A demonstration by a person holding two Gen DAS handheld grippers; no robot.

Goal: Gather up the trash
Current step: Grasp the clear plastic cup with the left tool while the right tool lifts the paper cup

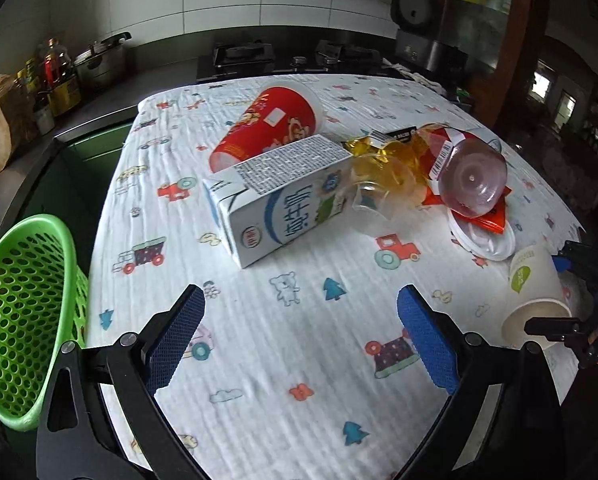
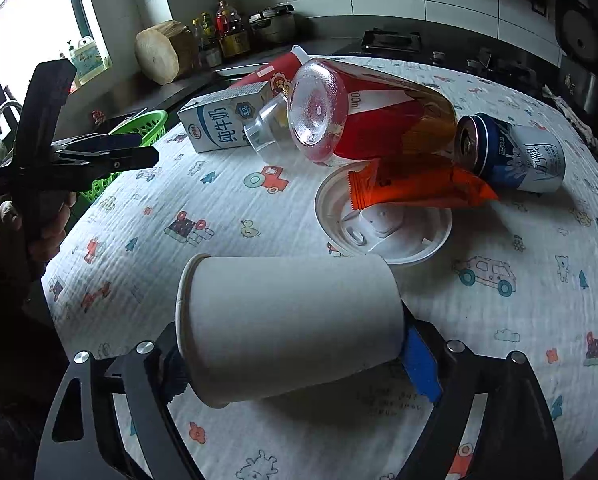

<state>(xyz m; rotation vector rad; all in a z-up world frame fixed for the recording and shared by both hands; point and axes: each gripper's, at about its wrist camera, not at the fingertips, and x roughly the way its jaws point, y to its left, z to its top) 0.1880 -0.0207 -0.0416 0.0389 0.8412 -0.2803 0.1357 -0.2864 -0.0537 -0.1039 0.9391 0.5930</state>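
Each view looks forward and down along its own gripper's fingers at the table [image 1: 259, 360]. The left wrist view faces the far edge from the near-left side, with the carton [image 1: 283, 200] central. The right wrist view sits close over a paper cup [image 2: 291, 324]. Both share carton, bottle [image 2: 363, 116] and lid [image 2: 383, 236].

The milk carton [image 1: 277, 200] is laid at the table's centre, with the basket [image 1: 23, 320] beside the table [image 1: 259, 360] at eight o'clock. The paper cup [image 1: 537, 292] is found at four o'clock, the lid [image 1: 483, 240] just behind it.
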